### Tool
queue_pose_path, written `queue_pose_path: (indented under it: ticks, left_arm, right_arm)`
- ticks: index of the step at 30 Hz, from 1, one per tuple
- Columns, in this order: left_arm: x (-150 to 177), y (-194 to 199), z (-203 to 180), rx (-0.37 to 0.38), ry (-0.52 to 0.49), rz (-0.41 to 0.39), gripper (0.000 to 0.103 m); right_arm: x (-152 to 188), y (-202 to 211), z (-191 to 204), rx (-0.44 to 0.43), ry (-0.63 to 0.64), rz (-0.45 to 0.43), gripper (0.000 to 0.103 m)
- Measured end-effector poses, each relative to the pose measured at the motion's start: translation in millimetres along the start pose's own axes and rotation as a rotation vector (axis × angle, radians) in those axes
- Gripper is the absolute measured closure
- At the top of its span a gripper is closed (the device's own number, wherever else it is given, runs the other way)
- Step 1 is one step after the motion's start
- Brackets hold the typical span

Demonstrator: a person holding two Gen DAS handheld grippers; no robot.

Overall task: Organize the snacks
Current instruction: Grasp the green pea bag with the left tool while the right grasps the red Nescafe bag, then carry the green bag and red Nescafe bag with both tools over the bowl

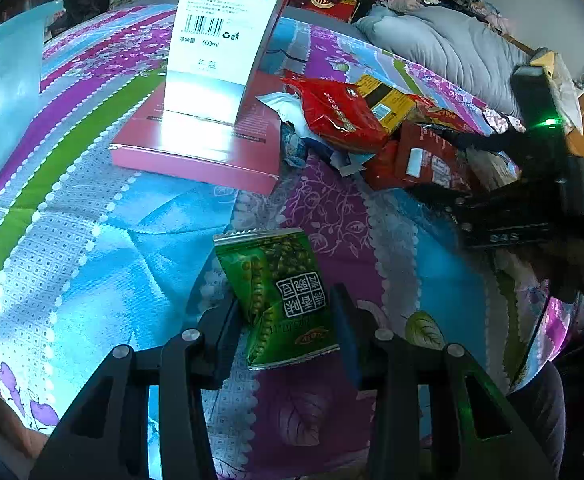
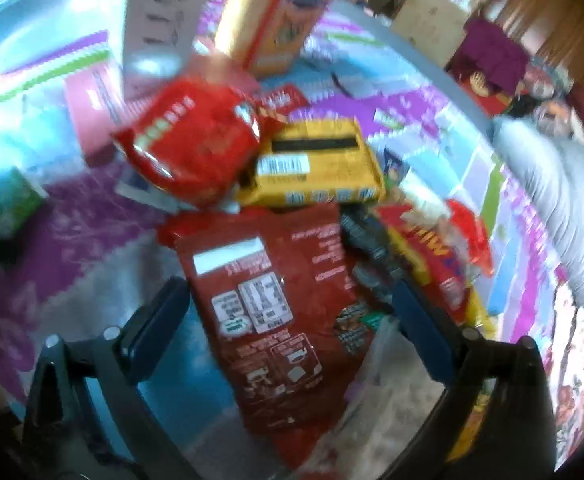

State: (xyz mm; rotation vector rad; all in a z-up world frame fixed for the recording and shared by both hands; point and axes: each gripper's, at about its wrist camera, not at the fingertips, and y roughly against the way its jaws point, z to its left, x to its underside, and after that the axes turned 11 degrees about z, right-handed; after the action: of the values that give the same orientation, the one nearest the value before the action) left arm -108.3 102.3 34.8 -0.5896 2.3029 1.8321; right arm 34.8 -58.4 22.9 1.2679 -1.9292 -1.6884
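A small green snack packet [image 1: 282, 300] sits between the fingers of my left gripper [image 1: 288, 320], which is shut on it just above the patterned bedsheet [image 1: 112, 240]. A pile of snacks lies beyond: a red bag [image 1: 336, 114], a yellow box [image 1: 388, 102] and a dark red bag [image 1: 424, 158]. My right gripper [image 2: 292, 312] is open over the dark red bag [image 2: 276, 300], one finger on each side. The red bag [image 2: 196, 140] and yellow box [image 2: 320, 168] lie just beyond it. The right wrist view is blurred.
A pink flat box [image 1: 196, 148] with a tall white carton [image 1: 224, 36] on it stands at the back. A light blue plastic bin [image 1: 4, 92] is at the left. A grey quilt [image 1: 444, 48] lies at the right. An orange box [image 2: 272, 16] stands behind the pile.
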Motion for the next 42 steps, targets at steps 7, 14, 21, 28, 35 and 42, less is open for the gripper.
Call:
queue_pose_path:
  ticks: [7, 14, 21, 28, 35, 42]
  left_arm:
    - [-2, 10, 1, 0.024, 0.003, -0.017, 0.059]
    - [-5, 27, -8, 0.031, -0.025, -0.059, 0.059]
    - [-22, 63, -19, 0.062, -0.054, -0.144, 0.059]
    - [-45, 114, -22, 0.060, -0.077, -0.265, 0.059]
    - [-63, 161, 0, 0.031, -0.054, -0.375, 0.058]
    - [-71, 203, 58, -0.018, 0.058, -0.461, 0.059]
  right_arm:
    - [17, 28, -25, -0.223, -0.162, -0.050, 0.037]
    - [42, 78, -46, -0.588, -0.377, -0.239, 0.039]
    - [52, 100, -87, -0.945, -0.621, -0.433, 0.039]
    - [41, 120, -111, -1.168, -0.704, -0.576, 0.038]
    - [5, 166, -105, -1.055, -0.620, -0.605, 0.038]
    - [-68, 218, -58, -0.886, -0.431, -0.610, 0.038]
